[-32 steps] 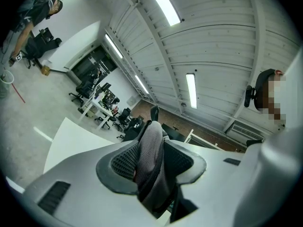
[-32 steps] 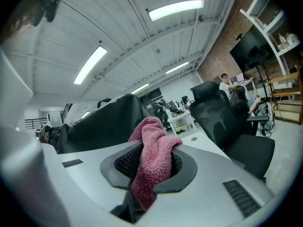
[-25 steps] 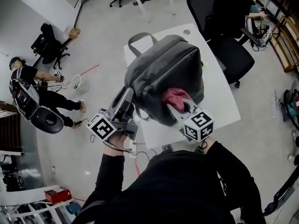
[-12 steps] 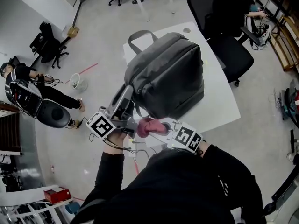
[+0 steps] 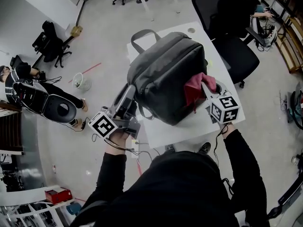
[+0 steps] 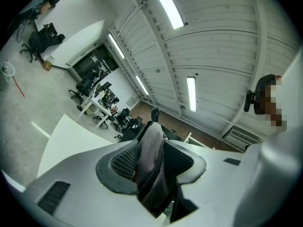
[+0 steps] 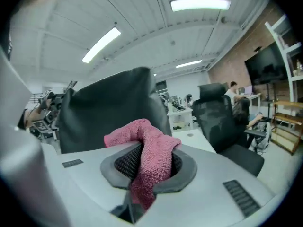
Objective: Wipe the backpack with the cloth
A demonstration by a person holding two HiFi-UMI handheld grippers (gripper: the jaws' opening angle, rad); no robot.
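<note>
A grey backpack (image 5: 165, 72) stands on a white table (image 5: 222, 110), its top handle (image 5: 142, 36) pointing away. My left gripper (image 5: 130, 94) is at the bag's near left side, shut on a grey mesh strap (image 6: 150, 160) of the backpack. My right gripper (image 5: 204, 85) is shut on a pink cloth (image 5: 194, 89), which lies against the bag's near right side. In the right gripper view the cloth (image 7: 147, 157) bunches between the jaws, and the dark backpack (image 7: 109, 108) rises just ahead.
A black office chair (image 5: 232, 46) stands close behind the table's right side. A person (image 5: 28, 91) sits on the floor at the left, with a small bucket (image 5: 81, 82) nearby. More chairs and desks stand farther back. The table's near edge (image 5: 161, 143) is just in front of me.
The right gripper swept the pink cloth from the bag's near face down to its lower left, then across to the near right side. The left gripper and backpack stayed put.
</note>
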